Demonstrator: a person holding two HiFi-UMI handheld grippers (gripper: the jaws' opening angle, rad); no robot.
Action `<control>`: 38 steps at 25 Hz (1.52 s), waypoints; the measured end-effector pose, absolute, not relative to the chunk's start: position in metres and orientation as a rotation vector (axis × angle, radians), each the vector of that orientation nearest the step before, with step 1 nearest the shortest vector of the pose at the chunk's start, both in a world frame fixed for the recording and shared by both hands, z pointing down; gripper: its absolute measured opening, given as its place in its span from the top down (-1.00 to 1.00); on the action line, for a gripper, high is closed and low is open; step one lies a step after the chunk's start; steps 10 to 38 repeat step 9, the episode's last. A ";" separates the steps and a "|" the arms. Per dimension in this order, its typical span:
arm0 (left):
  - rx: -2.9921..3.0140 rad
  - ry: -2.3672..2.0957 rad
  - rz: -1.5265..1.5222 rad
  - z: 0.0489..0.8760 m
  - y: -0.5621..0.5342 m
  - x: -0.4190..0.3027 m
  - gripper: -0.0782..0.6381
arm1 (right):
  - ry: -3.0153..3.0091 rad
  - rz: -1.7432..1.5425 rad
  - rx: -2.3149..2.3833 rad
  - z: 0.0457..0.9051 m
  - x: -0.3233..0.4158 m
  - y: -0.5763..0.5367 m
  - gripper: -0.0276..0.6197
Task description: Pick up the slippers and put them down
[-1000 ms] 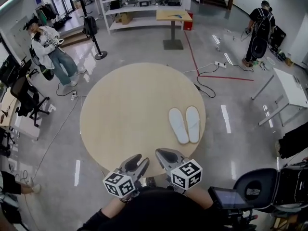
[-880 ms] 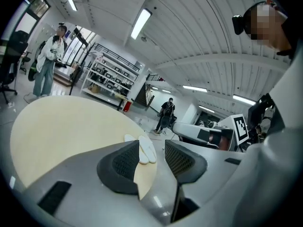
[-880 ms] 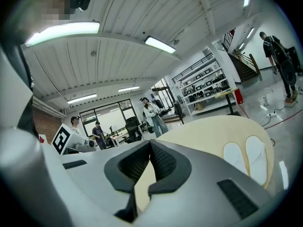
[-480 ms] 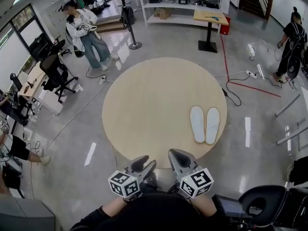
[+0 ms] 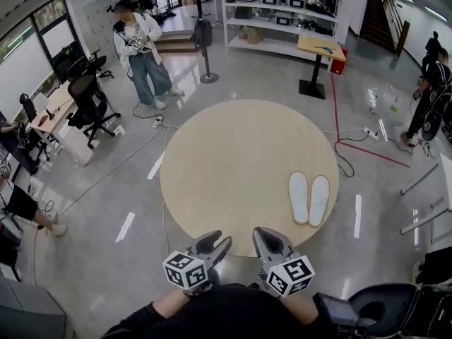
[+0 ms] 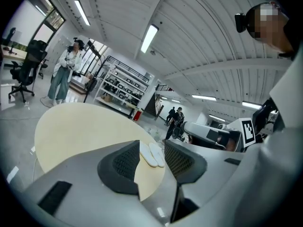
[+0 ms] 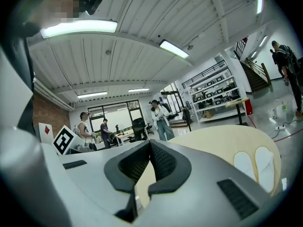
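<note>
A glossy grey floor (image 5: 106,189) fills the room. At its middle stands a large round desk with a pale wooden top (image 5: 233,168). Against the far wall is a long white shelving unit (image 5: 282,6) loaded with boxes and gear. A small square wooden desk on a black pedestal (image 5: 321,46) stands just in front of its right end.

At far left a person in a light jacket and jeans (image 5: 145,55) stands beside a black office chair (image 5: 88,101). At far right a person in dark clothes (image 5: 431,90) stands by the room's edge. A thin red cable (image 5: 367,150) runs across the floor to the right of the round desk.

The pair of flat white slippers (image 5: 309,198) lies side by side on the right part of the round desk, close to its rim, the two touching or nearly so, toes pointing far.

At the near edge of the desk, well apart from the slippers, the person holds both tools over the rim. The left tool (image 5: 217,243) has its jaws standing narrowly apart with nothing gripped; in its own view (image 6: 151,145) the distant slippers (image 6: 152,154) show through the gap. The right tool (image 5: 265,233) is closed on nothing, its jaw tips meeting (image 7: 149,144), with the slippers (image 7: 255,167) off to its right.
</note>
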State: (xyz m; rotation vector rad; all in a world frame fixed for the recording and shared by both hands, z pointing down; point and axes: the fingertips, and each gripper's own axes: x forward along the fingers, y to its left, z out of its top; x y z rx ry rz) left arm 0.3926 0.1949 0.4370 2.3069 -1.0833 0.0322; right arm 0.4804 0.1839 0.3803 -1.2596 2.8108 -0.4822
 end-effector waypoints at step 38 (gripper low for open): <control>2.331 -1.055 0.008 0.421 0.187 0.357 0.28 | 2.791 -0.506 -1.330 0.370 0.447 0.179 0.87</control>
